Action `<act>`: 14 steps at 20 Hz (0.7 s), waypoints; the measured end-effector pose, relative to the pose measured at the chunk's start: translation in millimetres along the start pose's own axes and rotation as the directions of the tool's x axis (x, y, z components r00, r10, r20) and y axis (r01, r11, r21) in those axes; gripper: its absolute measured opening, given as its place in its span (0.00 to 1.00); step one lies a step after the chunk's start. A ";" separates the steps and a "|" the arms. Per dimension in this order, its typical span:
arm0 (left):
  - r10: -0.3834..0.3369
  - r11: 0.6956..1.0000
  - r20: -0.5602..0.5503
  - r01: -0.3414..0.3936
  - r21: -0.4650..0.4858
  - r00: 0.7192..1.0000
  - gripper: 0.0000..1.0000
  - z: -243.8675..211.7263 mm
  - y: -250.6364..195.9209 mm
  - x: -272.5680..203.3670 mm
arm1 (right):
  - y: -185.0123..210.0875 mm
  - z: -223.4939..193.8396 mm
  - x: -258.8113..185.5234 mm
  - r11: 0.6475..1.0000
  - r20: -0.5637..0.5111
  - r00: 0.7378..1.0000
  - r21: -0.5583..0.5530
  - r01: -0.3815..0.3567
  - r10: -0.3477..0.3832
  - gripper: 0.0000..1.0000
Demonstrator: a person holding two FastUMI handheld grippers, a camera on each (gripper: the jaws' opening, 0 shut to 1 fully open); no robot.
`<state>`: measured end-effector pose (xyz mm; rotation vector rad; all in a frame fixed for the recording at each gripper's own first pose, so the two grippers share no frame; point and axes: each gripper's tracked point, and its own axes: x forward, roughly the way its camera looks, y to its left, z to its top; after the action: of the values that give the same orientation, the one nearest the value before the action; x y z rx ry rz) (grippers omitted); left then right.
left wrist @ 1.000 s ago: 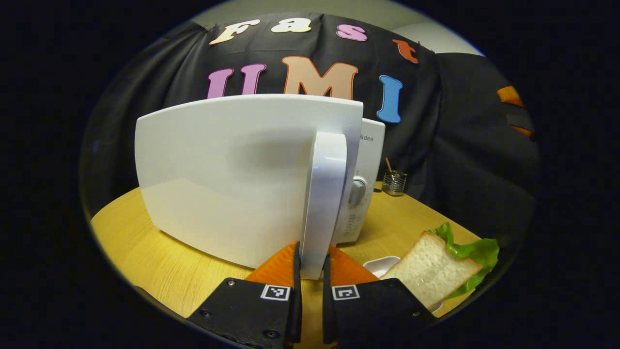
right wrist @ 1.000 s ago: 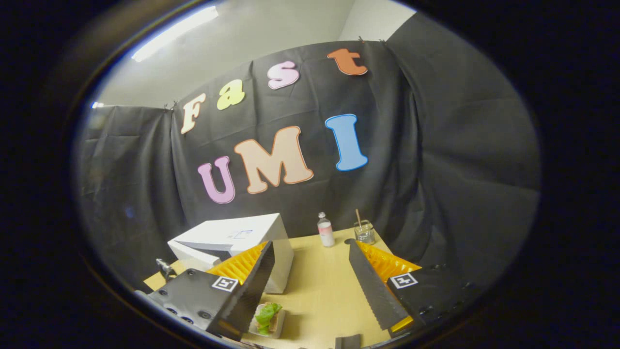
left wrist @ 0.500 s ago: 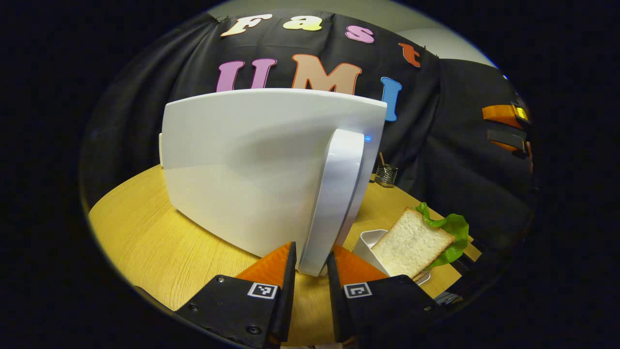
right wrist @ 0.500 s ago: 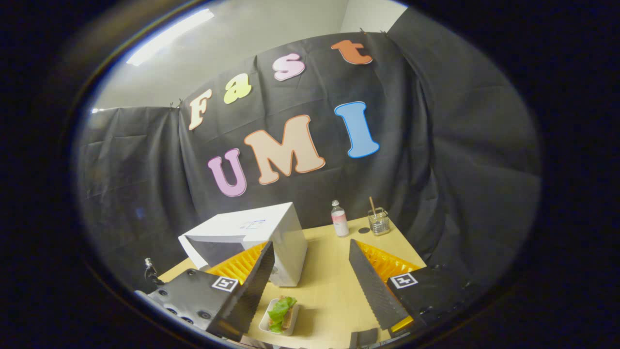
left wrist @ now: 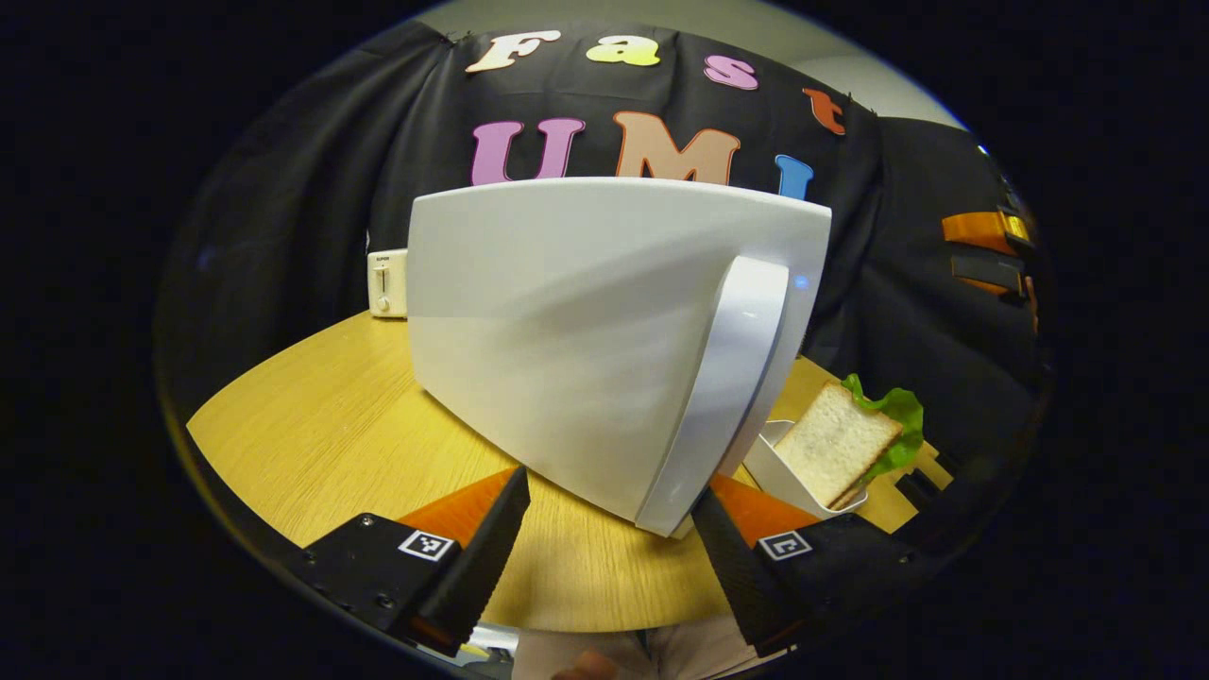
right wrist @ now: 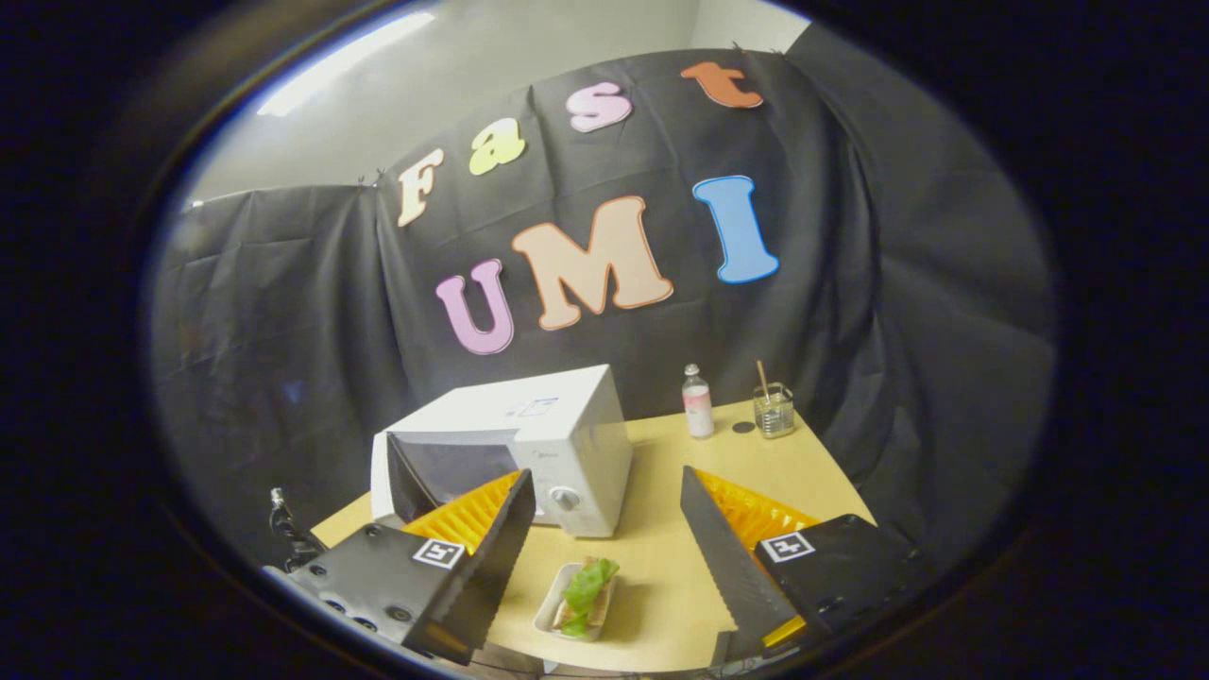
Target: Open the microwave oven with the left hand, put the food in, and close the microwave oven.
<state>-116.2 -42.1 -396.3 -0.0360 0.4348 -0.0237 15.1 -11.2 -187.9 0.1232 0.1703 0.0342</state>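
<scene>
We have the microwave sitting on the table, its door swung wide, and our left gripper sits with its fingers spread apart either side of the lower end of the door handle, clamping nothing. The food is a sandwich, bread with a green leaf, standing in a small white tray just in front of the microwave. We reckon it is light, soft and easy to squash or spill apart, so the stiff rim of the tray looks the safer place to grip, with a gentle squeeze. Our right gripper hangs above the tray with its fingers wide apart, holding nothing. From the left gripper view we get the door's outer face up close and a small white box behind it; from the right gripper view we see the dark opening of the microwave, its dial, and beside the microwave a bottle and a glass.
</scene>
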 end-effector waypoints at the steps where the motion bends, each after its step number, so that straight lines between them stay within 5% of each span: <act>1: 0.002 1.000 -0.007 -0.002 -0.001 1.000 1.00 -1.6 4.4 -5.2 | 3.5 -6.0 2.7 1.000 -0.017 1.000 -0.001 0.001 -0.001 0.90; 3: 0.014 1.000 -0.010 -0.014 0.006 1.000 1.00 -2.2 15.2 -17.7 | 12.1 -17.0 6.3 1.000 -0.053 0.999 -0.009 -0.003 0.003 0.97; 14: 0.239 0.970 0.043 -0.240 0.025 0.970 1.00 8.3 103.7 -89.3 | 28.7 -70.6 27.2 0.999 -0.229 0.973 0.040 -0.016 0.025 0.91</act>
<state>-192.0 64.5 -355.3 0.0461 0.3963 0.2080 29.2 26.9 -257.9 0.1585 0.4010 0.0657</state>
